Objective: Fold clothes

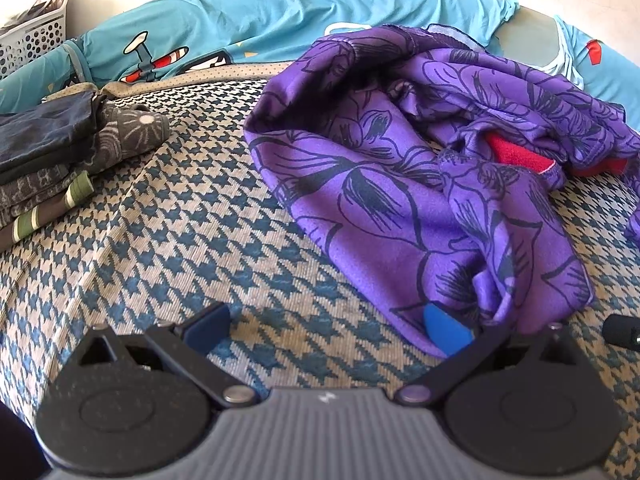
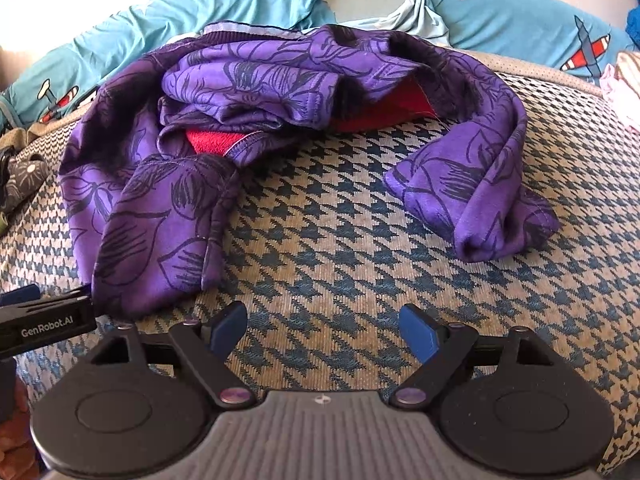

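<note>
A crumpled purple garment (image 1: 400,184) with a dark flower print and red lining lies on the houndstooth bedspread (image 1: 180,240). My left gripper (image 1: 326,330) is open, and its right pad (image 1: 446,334) sits against the garment's near hem, partly under the cloth. The right wrist view shows the garment (image 2: 160,208) spread in an arc, one sleeve end (image 2: 480,208) to the right. My right gripper (image 2: 324,330) is open over bare bedspread (image 2: 320,240) with nothing between its fingers. The left gripper (image 2: 48,316) shows at that view's left edge, touching the garment's near corner.
A stack of folded dark clothes (image 1: 52,160) sits at the left. A white perforated basket (image 1: 32,40) stands behind it. A teal sheet with aeroplane prints (image 1: 260,16) runs along the back. Pale cloth (image 2: 624,88) lies at the right edge.
</note>
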The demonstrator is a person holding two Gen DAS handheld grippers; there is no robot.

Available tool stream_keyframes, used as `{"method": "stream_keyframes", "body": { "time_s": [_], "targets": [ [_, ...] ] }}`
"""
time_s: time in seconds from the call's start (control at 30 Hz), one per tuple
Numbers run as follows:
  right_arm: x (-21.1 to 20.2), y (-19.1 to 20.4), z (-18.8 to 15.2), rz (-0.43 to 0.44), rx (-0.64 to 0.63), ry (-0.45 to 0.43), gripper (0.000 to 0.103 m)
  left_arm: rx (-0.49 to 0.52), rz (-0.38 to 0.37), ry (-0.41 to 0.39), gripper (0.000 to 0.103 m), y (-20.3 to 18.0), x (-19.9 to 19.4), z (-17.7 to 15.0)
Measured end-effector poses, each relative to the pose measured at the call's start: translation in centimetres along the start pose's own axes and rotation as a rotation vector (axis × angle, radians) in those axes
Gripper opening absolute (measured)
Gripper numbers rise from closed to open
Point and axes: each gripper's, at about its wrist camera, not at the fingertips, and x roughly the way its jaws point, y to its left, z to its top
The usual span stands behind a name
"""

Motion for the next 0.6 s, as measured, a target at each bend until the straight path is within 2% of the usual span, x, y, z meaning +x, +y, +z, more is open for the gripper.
{"method": "stream_keyframes", "body": {
  "time_s": [0.33, 0.6],
  "targets": [
    [0.06, 0.55, -0.18, -0.018, -0.048, -0.008, 0.086, 0.003, 0.002, -0.006, 0.103, -0.02, -0.01, -0.09],
    [-0.44, 0.56, -0.06, 0.017, -0.034, -0.012, 0.086, 0.009, 0.005, -0.015, 0.103, -0.1, -0.04, -0.22]
  ]
}}
